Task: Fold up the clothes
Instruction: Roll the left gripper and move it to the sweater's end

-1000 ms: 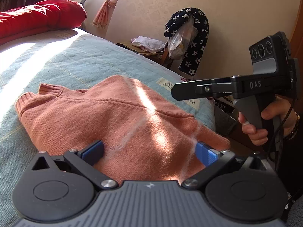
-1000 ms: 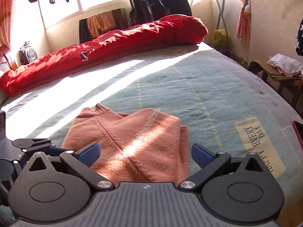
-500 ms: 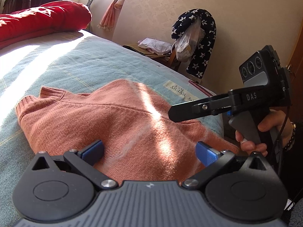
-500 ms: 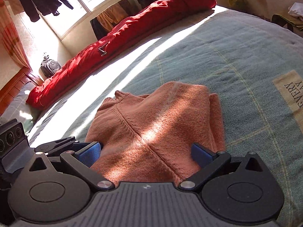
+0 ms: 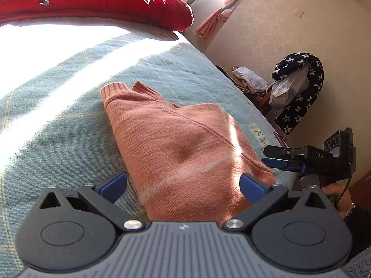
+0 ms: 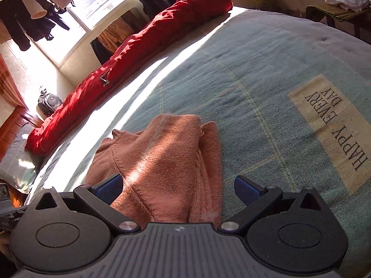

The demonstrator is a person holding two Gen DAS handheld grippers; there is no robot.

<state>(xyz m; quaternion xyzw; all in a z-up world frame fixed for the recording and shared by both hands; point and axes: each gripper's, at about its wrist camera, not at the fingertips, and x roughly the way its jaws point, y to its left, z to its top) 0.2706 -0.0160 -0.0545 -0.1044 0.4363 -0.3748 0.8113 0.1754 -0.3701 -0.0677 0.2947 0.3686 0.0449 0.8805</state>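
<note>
Left wrist view: the left gripper [image 5: 183, 184] is hovering wide over the near hem of the orange sweater [image 5: 185, 153], which is lying part-folded on the bed [image 5: 58, 120]. The right gripper [image 5: 270, 157] is sitting narrow at the far corner.

Right wrist view: the right gripper [image 6: 177, 186] is reading wide, so I cannot tell. Next is probably pinching the hem; the red duvet [image 6: 139, 46] is lying well apart.

On the blanket [image 6: 266, 74] you can read a beige patch [image 6: 334, 134] printed "HAPPY EVERY DAY", upside down in your right wrist view; your left wrist view shows only its edge, with "EVERY DAY" legible. The right gripper [image 5: 269, 156] carries the white letters "DAS" on its black body.
</note>
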